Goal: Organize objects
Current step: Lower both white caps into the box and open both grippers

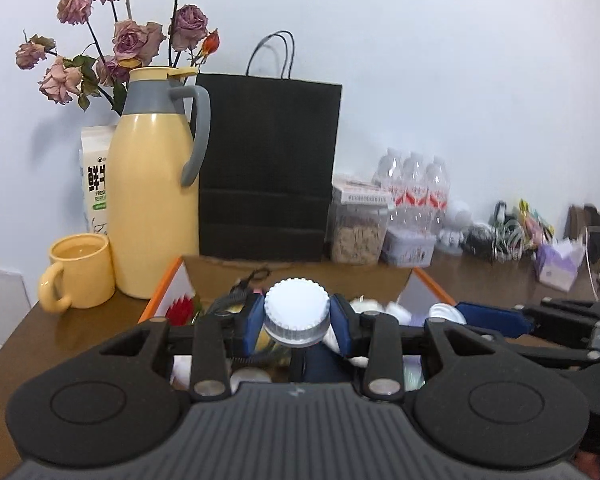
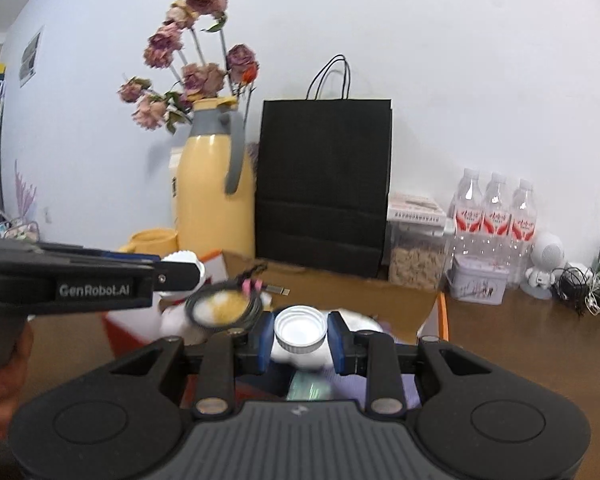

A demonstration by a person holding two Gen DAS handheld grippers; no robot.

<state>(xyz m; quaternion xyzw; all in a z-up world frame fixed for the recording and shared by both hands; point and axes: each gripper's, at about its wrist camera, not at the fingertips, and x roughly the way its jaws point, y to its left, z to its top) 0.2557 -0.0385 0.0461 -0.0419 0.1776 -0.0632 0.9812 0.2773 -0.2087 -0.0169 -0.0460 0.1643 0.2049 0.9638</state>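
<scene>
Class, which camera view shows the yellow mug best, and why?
The left wrist view: the yellow mug stands whole beside the yellow thermos jug, handle and rim clear. The right wrist view shows only its top, behind the left gripper.

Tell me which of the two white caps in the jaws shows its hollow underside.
The white cap between the right gripper's jaws: its hollow inside shows. The left gripper's ribbed cap shows its closed top.

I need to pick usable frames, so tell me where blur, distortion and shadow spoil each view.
Left wrist view: fisheye bends the wall and table edges; the white cap is sharp, the clutter at far right smeared; the flowers cast a soft shadow. Right wrist view: same curvature; the left gripper and coiled cable are motion-blurred.
</scene>
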